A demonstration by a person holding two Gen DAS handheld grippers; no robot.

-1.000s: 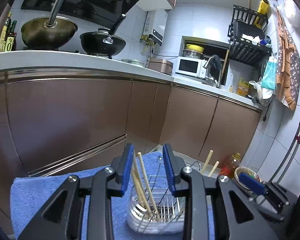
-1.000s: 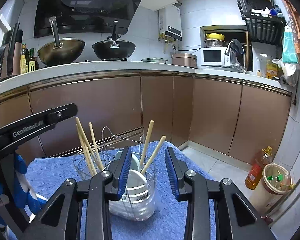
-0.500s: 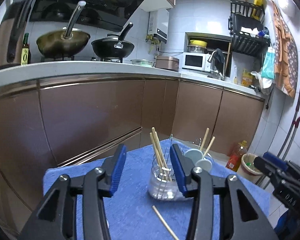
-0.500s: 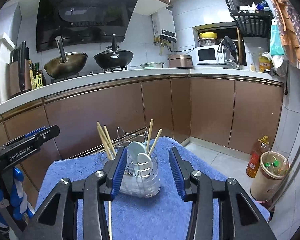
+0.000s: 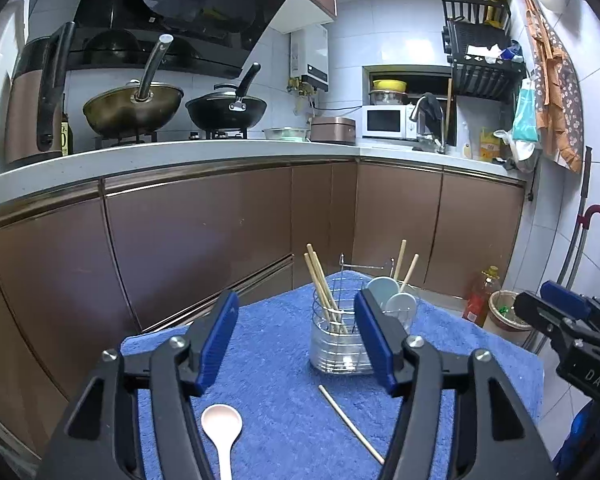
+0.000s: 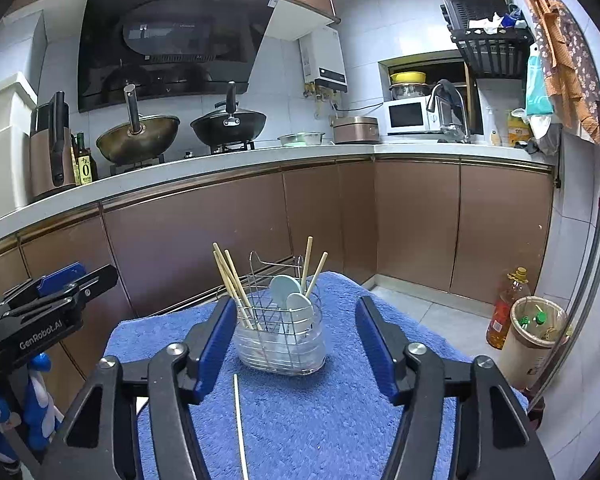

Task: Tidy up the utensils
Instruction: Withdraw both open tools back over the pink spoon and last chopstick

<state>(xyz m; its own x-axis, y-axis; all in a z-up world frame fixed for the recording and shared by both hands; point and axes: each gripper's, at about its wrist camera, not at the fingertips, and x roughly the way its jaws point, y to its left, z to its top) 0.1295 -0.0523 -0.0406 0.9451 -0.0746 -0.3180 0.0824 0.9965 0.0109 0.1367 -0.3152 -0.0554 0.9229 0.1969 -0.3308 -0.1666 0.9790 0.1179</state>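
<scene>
The left tongs (image 5: 296,344) were wide open and held nothing. The right tongs (image 6: 296,346) were wide open too, and they also held nothing. Both hung above a worktop covered with a blue towel (image 5: 284,412).

A wire holder (image 6: 281,336) with a clear cup base stood on the towel toward the far edge of the worktop. It had two parts. Three chopsticks (image 6: 232,282) leaned in its left part. Two pale spoons (image 6: 290,294) stood in its right part, bowls up, and two more sticks (image 6: 314,264) poked up behind them.

One loose chopstick (image 5: 350,424) lay flat on the towel, between the holder and the near edge. In the left view it lay just beside the right finger of the left tongs, not touching the holder. A pink spoon (image 5: 222,436) lay flat near the front left corner, bowl pointing away, well apart from the holder. In the left view it sat low between the two fingers, closer to the left one.

Behind the worktop were brown cupboards (image 6: 416,220). Two woks (image 6: 180,132) sat on the stove. A bin (image 6: 536,336) and an oil bottle (image 6: 504,308) stood on the floor to the right.
</scene>
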